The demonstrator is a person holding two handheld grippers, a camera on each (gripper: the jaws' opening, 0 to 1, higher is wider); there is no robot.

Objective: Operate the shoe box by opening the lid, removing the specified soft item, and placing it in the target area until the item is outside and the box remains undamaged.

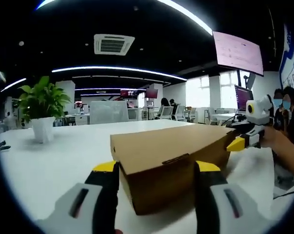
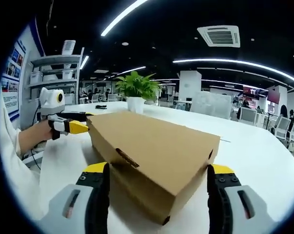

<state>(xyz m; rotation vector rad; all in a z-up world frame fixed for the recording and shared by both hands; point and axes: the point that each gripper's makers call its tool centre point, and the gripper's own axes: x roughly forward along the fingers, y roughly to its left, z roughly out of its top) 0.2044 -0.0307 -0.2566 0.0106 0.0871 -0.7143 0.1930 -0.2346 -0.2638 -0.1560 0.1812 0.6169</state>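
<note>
Left gripper view, closed shoe box (image 1: 171, 161) contents hidden, left tool (image 1: 157, 168) and right tool (image 2: 159, 170) wide astride it

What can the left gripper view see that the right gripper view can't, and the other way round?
Left gripper view alone: a pink wall screen and masked people at the right. Right gripper view alone: a shelving unit and wall posters at the left. Both: the closed cardboard shoe box on the white table, each gripper's jaws straddling one end, and the potted plant.
</note>
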